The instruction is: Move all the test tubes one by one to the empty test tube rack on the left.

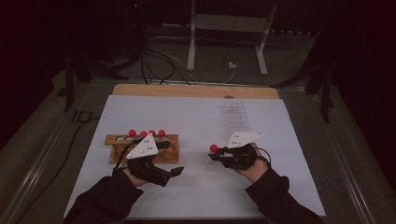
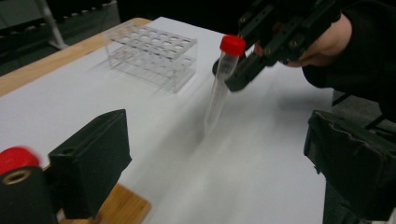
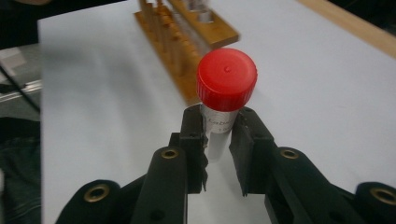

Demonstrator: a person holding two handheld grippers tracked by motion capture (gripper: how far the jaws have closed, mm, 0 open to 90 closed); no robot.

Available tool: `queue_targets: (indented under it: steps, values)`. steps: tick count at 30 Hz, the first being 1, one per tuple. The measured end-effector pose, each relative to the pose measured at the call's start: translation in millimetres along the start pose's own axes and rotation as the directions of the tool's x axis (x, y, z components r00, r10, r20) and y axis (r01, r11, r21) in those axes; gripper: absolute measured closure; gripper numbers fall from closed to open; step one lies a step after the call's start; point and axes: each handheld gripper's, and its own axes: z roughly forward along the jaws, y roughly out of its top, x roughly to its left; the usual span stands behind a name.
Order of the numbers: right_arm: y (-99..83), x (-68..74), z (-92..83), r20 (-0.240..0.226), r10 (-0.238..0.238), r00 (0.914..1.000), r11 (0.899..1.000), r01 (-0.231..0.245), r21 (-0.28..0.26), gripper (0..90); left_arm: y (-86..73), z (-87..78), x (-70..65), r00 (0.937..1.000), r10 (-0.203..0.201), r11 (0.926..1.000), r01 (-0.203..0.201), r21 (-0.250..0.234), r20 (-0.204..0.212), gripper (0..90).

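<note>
Red-capped tube (image 3: 219,112) gripped in R gripper (image 3: 218,140) fingers; L gripper (image 2: 224,163) fingers open, empty; wood rack (image 1: 116,140) at 9 o'clock.

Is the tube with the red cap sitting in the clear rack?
No, the tube is clamped just under its red cap in the right gripper, hanging above the table, apart from the clear rack.

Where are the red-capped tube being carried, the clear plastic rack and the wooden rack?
red-capped tube (image 3: 226,79), right gripper view, on its cap.
clear plastic rack (image 2: 154,51), left gripper view, on its top grid.
wooden rack (image 1: 116,139), high view, on its top board.
</note>
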Motion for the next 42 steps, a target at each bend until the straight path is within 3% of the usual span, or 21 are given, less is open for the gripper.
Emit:
queue_targets:
  steps: [8,21,31,42]
  values:
    - [-3.2,15.8,8.1,-0.032,-0.015,0.9994,1.0,0.016,0.016,75.4,7.0,26.9,-8.7,0.9993,0.02,0.9998,-0.02,0.008,0.033,21.1]
    - [-2.7,22.5,11.7,-0.055,-0.026,0.9982,0.999,0.027,0.024,75.5,18.7,63.6,-18.8,0.9951,0.058,0.9978,-0.06,0.027,0.079,48.8]
    - [-1.9,23.3,10.2,-0.045,-0.028,0.9986,0.999,0.029,0.022,75.5,21.3,67.2,-18.6,0.9936,0.078,0.9958,-0.082,0.04,0.081,69.8]
    - [-1.2,24.9,9.5,-0.041,-0.028,0.9988,0.999,0.029,0.016,75.3,23.0,65.1,-19.3,0.9917,0.1,0.9939,-0.103,0.039,0.08,71.4]
